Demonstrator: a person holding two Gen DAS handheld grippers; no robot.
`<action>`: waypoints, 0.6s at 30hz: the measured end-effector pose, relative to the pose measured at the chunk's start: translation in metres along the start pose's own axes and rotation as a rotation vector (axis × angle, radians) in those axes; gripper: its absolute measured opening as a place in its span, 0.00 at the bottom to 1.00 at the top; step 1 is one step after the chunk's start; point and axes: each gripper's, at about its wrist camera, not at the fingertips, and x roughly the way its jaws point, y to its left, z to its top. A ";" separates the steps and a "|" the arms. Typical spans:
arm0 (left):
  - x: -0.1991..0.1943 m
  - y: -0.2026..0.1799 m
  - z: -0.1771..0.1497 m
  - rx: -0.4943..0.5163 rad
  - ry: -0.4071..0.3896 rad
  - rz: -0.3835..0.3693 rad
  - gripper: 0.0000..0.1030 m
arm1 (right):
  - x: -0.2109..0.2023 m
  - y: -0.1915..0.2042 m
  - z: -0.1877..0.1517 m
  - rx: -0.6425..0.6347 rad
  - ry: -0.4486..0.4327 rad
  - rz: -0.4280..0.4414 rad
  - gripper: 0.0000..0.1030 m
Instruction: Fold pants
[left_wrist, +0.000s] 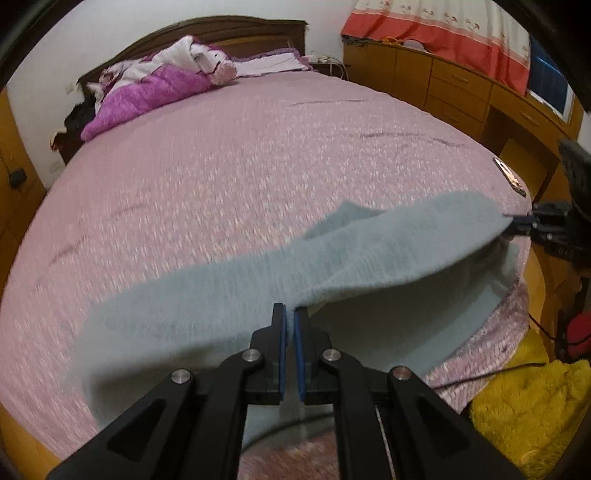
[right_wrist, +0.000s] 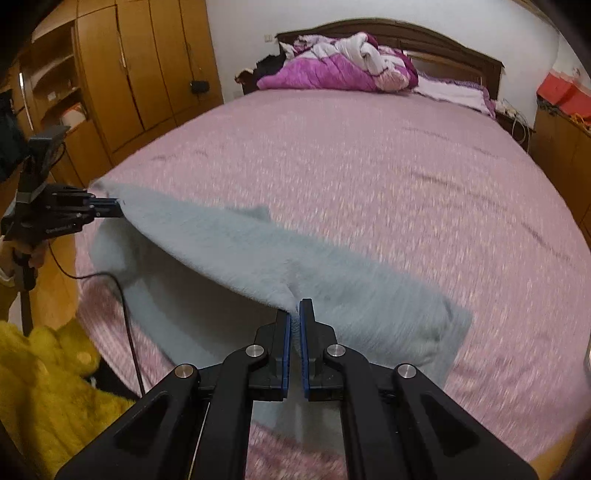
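Pale grey-blue pants (left_wrist: 369, 251) lie across the near part of a pink bed cover (left_wrist: 221, 166). One long edge is lifted off the bed and stretched between both grippers, and a lower layer shows underneath it. My left gripper (left_wrist: 290, 314) is shut on that edge at one end. The right gripper (left_wrist: 517, 223) pinches the other end at the far right of the left wrist view. In the right wrist view my right gripper (right_wrist: 295, 310) is shut on the pants (right_wrist: 258, 251). There the left gripper (right_wrist: 114, 208) grips the cloth at the far left, held by a hand.
A purple quilt (right_wrist: 332, 70) is heaped by the headboard. A phone (left_wrist: 509, 179) lies at the bed's right edge. Yellow fluffy fabric (left_wrist: 528, 406) lies beside the bed, and a black cable (right_wrist: 129, 332) runs nearby. Wooden wardrobes (right_wrist: 129, 74) and drawers (left_wrist: 443, 81) flank the bed.
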 end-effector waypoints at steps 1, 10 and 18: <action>0.002 -0.001 -0.006 -0.009 0.005 -0.003 0.05 | 0.002 0.001 -0.003 0.005 0.007 -0.003 0.00; 0.023 -0.012 -0.049 -0.047 0.082 -0.003 0.08 | 0.021 0.004 -0.046 0.064 0.076 -0.024 0.00; -0.002 0.012 -0.071 -0.148 0.071 0.079 0.11 | 0.028 -0.005 -0.063 0.136 0.111 -0.028 0.00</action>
